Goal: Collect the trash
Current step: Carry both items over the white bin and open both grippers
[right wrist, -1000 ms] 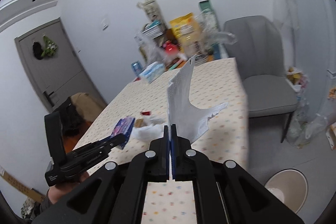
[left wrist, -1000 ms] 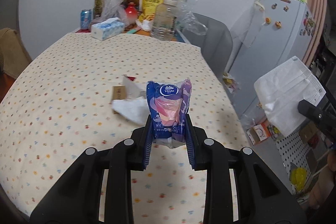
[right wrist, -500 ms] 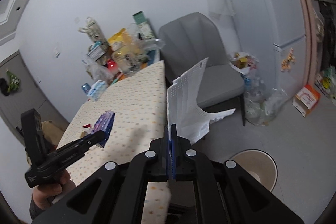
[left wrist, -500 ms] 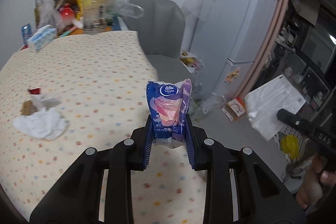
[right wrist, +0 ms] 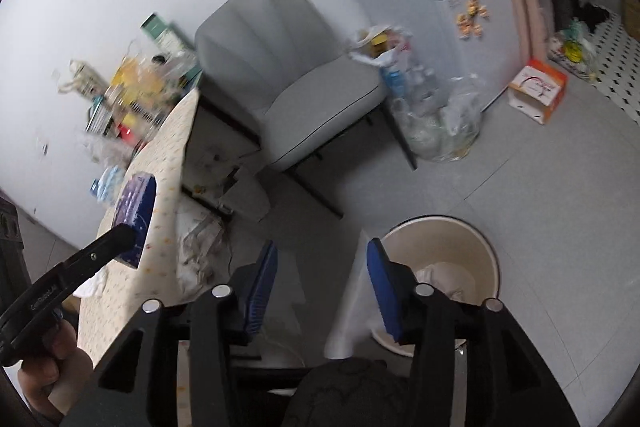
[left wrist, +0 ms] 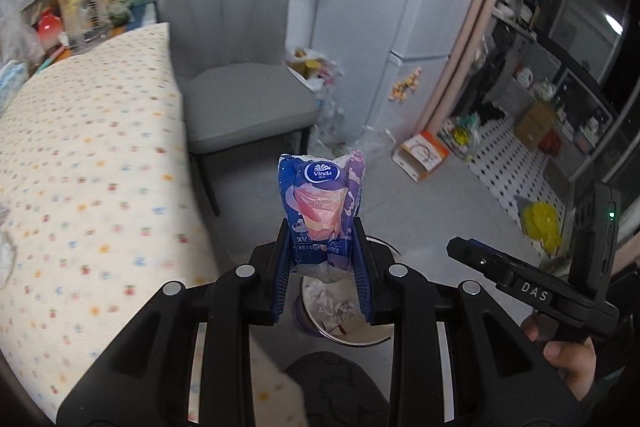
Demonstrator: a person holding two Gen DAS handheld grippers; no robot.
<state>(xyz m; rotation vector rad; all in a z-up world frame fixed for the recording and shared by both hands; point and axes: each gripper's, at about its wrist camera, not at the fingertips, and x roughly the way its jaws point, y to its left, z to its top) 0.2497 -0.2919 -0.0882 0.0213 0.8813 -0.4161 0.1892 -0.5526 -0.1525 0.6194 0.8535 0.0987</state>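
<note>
Since a second ago the right hand-held gripper (right wrist: 320,283) has opened, dropping its mask; the left hand-held gripper (left wrist: 322,259) grips the Vinda tissue pack (left wrist: 322,203) above the trash bin (left wrist: 352,323); next, release.

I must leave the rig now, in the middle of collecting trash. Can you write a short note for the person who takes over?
Left gripper: shut on the blue tissue packet, held above the floor beside the table.
Right gripper: open. The white mask is loose and blurred beside one finger, next to the trash bin; I cannot tell if it will land inside.
Done: the bin already holds some crumpled trash.
Left: drop the packet into the bin, check the mask, then fetch the white tissue on the table.
</note>
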